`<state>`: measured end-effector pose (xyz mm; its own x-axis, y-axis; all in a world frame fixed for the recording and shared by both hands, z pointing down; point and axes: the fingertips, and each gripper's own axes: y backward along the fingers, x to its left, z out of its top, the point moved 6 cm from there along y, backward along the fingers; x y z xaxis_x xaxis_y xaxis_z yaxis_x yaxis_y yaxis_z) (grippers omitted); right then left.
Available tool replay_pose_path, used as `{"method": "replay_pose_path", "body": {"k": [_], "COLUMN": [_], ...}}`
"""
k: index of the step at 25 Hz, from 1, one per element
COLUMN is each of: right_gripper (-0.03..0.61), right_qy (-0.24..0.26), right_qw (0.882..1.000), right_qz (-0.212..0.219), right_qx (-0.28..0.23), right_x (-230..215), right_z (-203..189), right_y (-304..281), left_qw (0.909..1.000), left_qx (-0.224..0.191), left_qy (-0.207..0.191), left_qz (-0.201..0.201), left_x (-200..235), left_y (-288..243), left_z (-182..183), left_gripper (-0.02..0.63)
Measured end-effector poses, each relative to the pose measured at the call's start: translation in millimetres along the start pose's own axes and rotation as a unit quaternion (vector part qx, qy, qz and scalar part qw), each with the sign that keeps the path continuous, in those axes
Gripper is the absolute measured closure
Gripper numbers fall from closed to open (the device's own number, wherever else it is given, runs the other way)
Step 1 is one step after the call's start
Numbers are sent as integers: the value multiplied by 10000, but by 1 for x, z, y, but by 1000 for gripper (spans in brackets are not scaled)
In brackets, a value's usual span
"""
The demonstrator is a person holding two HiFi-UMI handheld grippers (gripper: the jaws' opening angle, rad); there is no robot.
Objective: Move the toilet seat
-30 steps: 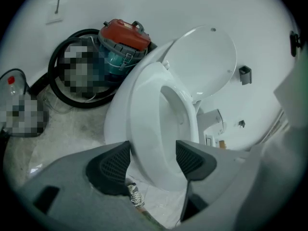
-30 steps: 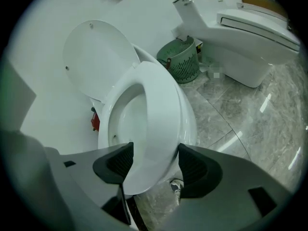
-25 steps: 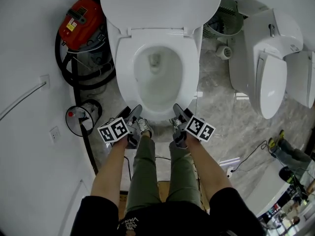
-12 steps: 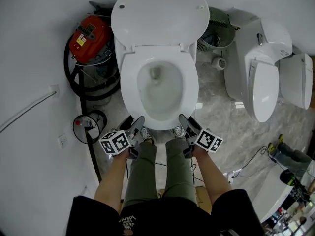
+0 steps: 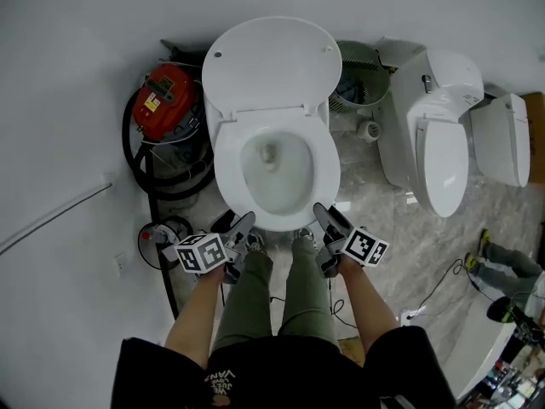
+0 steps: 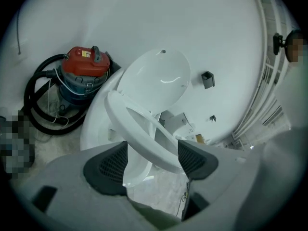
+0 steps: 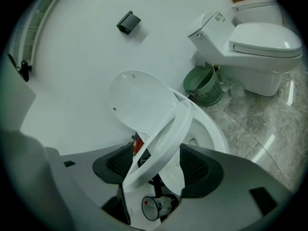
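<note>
Bowl (image 5: pixel 294 186) holds water; green basket (image 5: pixel 372 62) contents unclear. Seat (image 5: pixel 226 164) white and glossy, lid (image 5: pixel 271 62) up. Left gripper (image 6: pixel 151 158) jaws opening, right gripper (image 7: pixel 156 165) spread; seat rim between both pairs, unpinched.

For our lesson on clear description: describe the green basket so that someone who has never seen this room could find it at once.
Start at the toilet with its lid raised against the white wall. To its right as you face it, in the gap before the closed toilet, stands the basket. It alone is green and slatted among white porcelain.

No legible text or labels.
</note>
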<state>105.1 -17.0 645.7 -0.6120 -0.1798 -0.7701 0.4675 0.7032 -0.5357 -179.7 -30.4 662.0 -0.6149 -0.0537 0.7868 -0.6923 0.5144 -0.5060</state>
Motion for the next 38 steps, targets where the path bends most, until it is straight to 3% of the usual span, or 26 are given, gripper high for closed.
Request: {"method": "replay_pose_path", "body": {"k": [10, 18, 25, 30, 38], "right_gripper": [282, 281, 278, 278, 278], "right_qy": [108, 636, 666, 1062, 1686], "right_qw": [9994, 9937, 9877, 9801, 9684], "right_qz": [331, 840, 1313, 1541, 1684], "right_qx": [-93, 377, 532, 662, 743], "right_x": [42, 72, 98, 114, 133], "right_z": [41, 80, 116, 140, 167], "right_y": [5, -4, -15, -25, -40], "left_qw": [9992, 9938, 9865, 9827, 9716], "left_qx": [-369, -1077, -1471, -1729, -2267], "left_qy": [-152, 277, 462, 266, 360], "left_qz": [-16, -22, -553, -611, -575], "left_x": [-37, -61, -77, -90, -102], "left_y": [8, 8, 5, -2, -12], "left_z": [41, 80, 117, 141, 172], "left_gripper": [291, 285, 238, 224, 219]}}
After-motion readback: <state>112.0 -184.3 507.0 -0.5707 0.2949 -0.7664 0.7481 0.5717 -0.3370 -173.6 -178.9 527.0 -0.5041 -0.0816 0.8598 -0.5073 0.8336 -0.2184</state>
